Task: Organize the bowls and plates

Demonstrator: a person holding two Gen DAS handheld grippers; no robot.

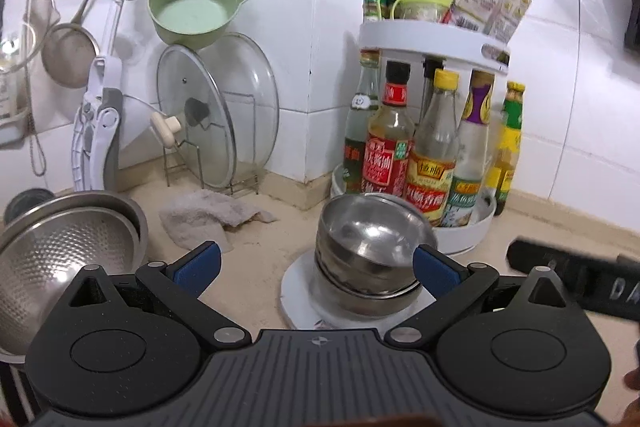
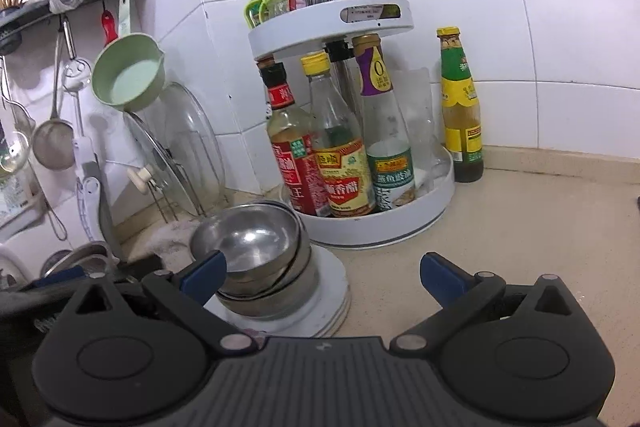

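Steel bowls (image 2: 256,259) sit stacked on white plates (image 2: 332,291); bare counter (image 2: 520,227) lies rightward. Left gripper (image 1: 316,263) and right gripper (image 2: 322,273): fingers spread, empty.

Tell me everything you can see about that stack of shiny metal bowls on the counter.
The stack of metal bowls looks like polished steel, several nested together, the top one tilted rather than seated level. It appears empty, its inside reflecting light. The stack sits on a pile of white plates on the beige counter, just in front of the round white bottle rack. Neither pair of tongs grips it; both are open.
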